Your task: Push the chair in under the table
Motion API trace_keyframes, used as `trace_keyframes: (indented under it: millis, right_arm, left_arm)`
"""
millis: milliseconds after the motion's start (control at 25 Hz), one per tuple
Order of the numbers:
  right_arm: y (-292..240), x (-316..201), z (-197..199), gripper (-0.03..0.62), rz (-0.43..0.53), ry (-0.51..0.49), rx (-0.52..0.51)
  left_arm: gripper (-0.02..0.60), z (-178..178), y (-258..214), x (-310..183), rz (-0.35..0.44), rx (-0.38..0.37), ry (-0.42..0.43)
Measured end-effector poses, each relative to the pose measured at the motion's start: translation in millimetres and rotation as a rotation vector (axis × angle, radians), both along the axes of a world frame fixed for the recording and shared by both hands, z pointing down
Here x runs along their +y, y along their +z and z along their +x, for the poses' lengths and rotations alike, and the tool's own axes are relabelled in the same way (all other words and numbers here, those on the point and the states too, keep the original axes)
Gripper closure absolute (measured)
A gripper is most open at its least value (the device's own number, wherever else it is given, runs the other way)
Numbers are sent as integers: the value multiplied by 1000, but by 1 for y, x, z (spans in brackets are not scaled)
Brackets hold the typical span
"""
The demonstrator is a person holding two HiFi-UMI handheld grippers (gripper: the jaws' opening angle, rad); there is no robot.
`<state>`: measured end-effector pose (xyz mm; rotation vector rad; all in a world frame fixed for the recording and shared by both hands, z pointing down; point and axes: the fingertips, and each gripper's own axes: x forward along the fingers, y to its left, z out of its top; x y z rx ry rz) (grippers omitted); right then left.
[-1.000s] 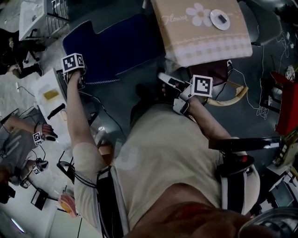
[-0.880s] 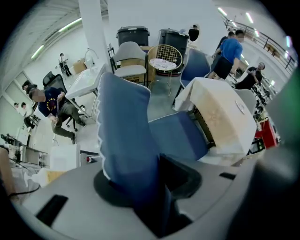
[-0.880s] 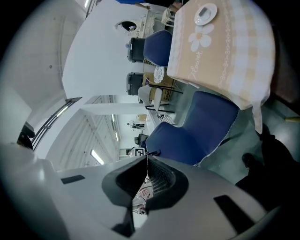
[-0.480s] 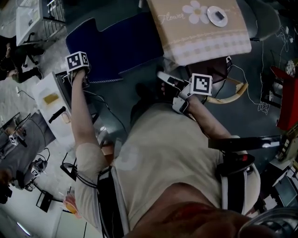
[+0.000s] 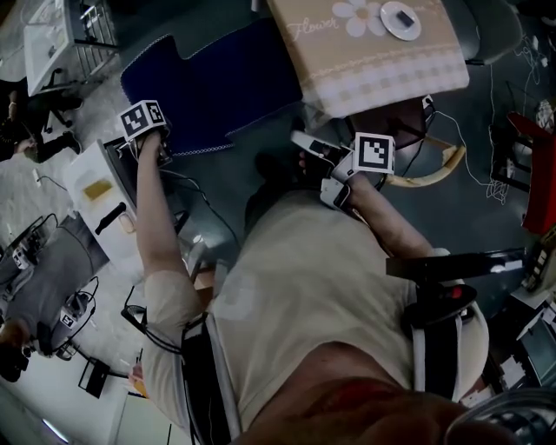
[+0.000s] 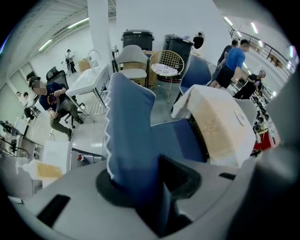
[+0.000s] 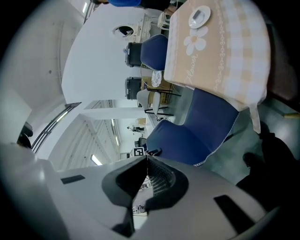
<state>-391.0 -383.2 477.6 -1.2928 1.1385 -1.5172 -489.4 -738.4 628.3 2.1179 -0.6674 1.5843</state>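
The blue chair [image 5: 208, 83] stands out on the grey floor [image 5: 261, 139]. Its seat runs toward the counter [image 5: 417, 65], which wears a beige flowered cloth [image 5: 347, 87]. In the left gripper view the seat's front edge reaches the cloth's hanging hem, while most of the seat and the whole backrest lie out in the open. Whether any of the seat sits beneath the hem I cannot tell.

The left gripper [image 5: 139, 143] points steeply down, and its fingers are clamped on the backrest's scalloped top edge. The blue padding fills the gap between them.

The right gripper [image 5: 302, 142] hangs near the counter's near corner, clear of chair and cloth. Its fingers are pressed together with nothing between them.

A small white dish [image 5: 399, 17] rests on the cloth, well back from the hem. Bare floor lies open between the chair's near side and the person. Behind the backrest a white panel [image 5: 87, 174] lies close by, and a pale curved chair rim [image 5: 439, 172] and loose cables [image 5: 473, 182] crowd the floor by the counter's right side.
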Motion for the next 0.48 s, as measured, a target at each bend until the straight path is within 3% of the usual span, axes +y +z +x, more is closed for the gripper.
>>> trace_keyframes:
  millis: [480]
  right_arm:
    - [4, 10, 4, 582, -10, 19, -1]
  left_arm:
    - [440, 4, 3, -2, 6, 5, -16]
